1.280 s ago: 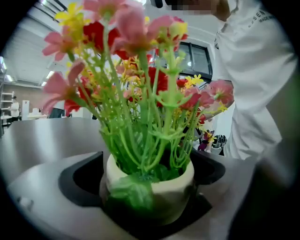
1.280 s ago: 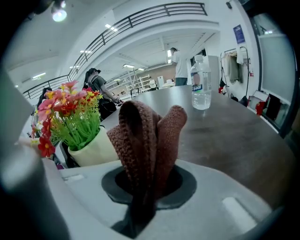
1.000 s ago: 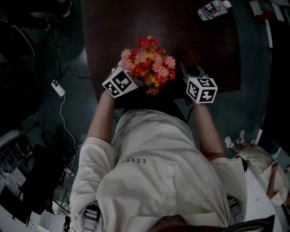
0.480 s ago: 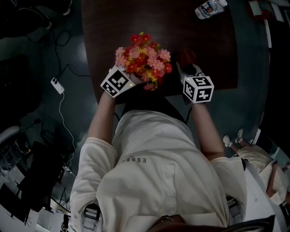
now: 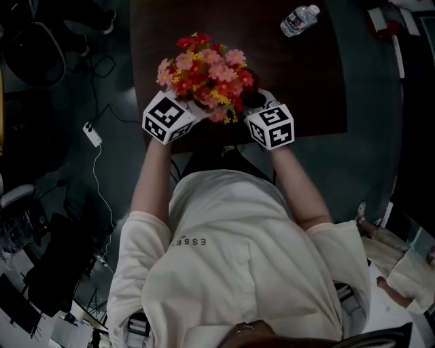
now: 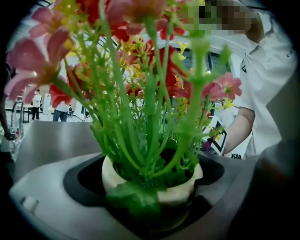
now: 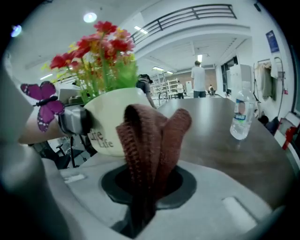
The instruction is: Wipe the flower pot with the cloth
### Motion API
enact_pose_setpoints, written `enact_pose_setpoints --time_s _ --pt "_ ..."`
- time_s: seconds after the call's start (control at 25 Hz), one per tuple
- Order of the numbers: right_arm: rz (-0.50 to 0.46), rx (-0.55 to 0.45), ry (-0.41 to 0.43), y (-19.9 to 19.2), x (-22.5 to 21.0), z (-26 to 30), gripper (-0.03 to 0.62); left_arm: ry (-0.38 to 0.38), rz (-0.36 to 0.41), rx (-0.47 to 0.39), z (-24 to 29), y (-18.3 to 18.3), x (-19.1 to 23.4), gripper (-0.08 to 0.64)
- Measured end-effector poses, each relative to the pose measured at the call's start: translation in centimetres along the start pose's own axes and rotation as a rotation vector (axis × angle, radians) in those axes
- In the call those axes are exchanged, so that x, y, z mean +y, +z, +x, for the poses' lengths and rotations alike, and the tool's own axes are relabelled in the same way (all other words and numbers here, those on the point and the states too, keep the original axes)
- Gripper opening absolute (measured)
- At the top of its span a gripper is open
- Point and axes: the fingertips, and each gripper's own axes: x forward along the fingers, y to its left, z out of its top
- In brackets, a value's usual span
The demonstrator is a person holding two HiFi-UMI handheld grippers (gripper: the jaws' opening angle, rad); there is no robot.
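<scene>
The flower pot [image 7: 108, 117] is carrying dark print on its cream wall: "Life" is reading clearly, and the word above it is showing only partly. Nearer the person than the flower pot, the shirt [image 5: 231, 272] is showing "ESSE". Beyond the flower pot, the water bottle [image 7: 240, 117] label is staying unreadable.

Dark brown table [image 5: 299, 75], water bottle [image 5: 298, 20] far R. Floor [image 5: 370, 156] dark grey; cable [image 5: 100, 178] + white adapter [image 5: 92, 134] at L. Bright hall: ceiling lights [image 7: 90, 18], upper railing [image 7: 187, 18], person [image 7: 198, 78] in bg.
</scene>
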Motion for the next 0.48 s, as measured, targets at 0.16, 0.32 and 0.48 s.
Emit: enact_pose_setpoints --time_s 0.16,0.32,0.48 --pt "-0.088 -0.044 0.087 2.2 2.6 0.1 0.046 0.045 0.002 -0.015 -0.1 2.8 0.7 0.571" --pt "-0.096 -0.109 0.155 4.3 4.6 -0.1 0.046 0.091 0.046 -0.046 -1.2 5.1 0.8 0.571" --pt "-0.127 -0.136 0.207 5.1 6.2 -0.5 0.046 0.106 0.021 -0.097 -1.3 6.5 0.6 0.571"
